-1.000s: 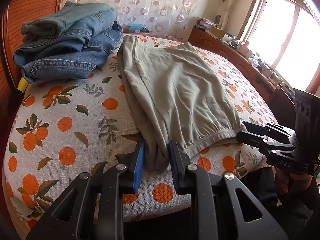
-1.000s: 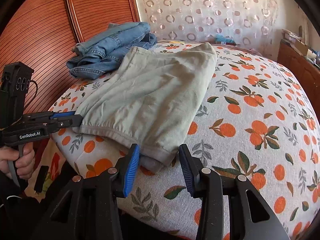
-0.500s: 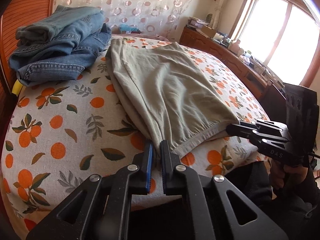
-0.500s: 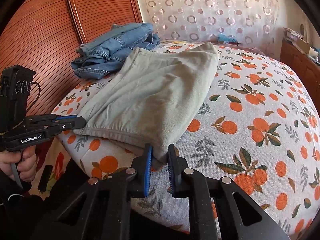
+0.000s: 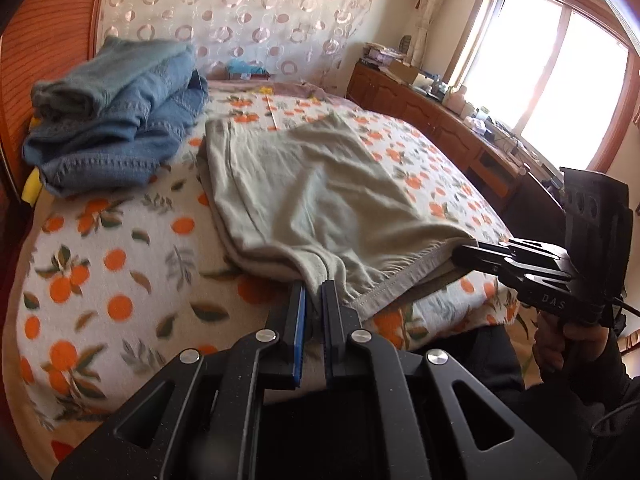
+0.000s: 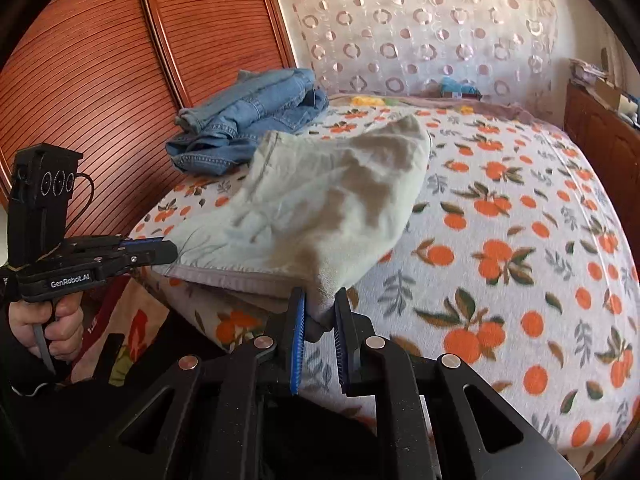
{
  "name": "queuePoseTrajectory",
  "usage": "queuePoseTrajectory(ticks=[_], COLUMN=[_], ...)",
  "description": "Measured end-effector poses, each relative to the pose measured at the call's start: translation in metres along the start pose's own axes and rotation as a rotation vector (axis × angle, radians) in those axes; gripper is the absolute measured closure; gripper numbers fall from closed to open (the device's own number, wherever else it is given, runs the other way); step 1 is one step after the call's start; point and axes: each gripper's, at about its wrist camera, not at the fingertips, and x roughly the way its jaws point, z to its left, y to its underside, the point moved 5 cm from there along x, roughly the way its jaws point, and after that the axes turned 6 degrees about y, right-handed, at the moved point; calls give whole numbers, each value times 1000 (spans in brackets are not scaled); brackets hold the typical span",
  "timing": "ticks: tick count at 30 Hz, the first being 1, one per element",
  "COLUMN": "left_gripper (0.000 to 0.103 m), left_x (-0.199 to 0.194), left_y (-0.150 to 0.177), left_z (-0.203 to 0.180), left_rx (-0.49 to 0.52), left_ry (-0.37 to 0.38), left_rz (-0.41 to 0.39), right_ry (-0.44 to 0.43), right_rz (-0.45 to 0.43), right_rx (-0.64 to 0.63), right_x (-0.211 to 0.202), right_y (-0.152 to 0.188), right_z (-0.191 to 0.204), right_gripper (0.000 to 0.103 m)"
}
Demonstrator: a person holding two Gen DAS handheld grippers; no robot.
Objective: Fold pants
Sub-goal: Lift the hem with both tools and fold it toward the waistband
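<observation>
Light grey-green pants (image 5: 320,196) lie folded lengthwise on the orange-print bed (image 5: 100,264), their near hem lifted off the cover. My left gripper (image 5: 314,290) is shut on the hem's left corner. My right gripper (image 6: 320,300) is shut on the hem's right corner; it also shows in the left wrist view (image 5: 466,254). In the right wrist view the pants (image 6: 332,200) sag between both grippers, with the left gripper (image 6: 170,252) at the far corner. The waist end rests on the bed.
A pile of blue jeans (image 5: 116,116) sits at the bed's far left near the wooden headboard (image 6: 100,80). A patterned curtain (image 6: 420,28) hangs behind. A wooden cabinet (image 5: 440,120) with clutter runs under the window on the right.
Both grippers closed on the near hem corners, then raised the hem off the bed. The pants' near half now hangs lifted and wrinkled.
</observation>
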Motion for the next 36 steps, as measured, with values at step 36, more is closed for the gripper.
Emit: queuePoseTrajectory(ticks=[36], left_gripper=[86], left_x=[94], left_y=[-144], left_z=[97], left_rx=[-58], left_ry=[-89], left_rz=[-8], right_ry=[-10], right_rz=[45], right_rx=[-46], right_x=[167], right_y=[-159], right_z=[-70], right_gripper=[74])
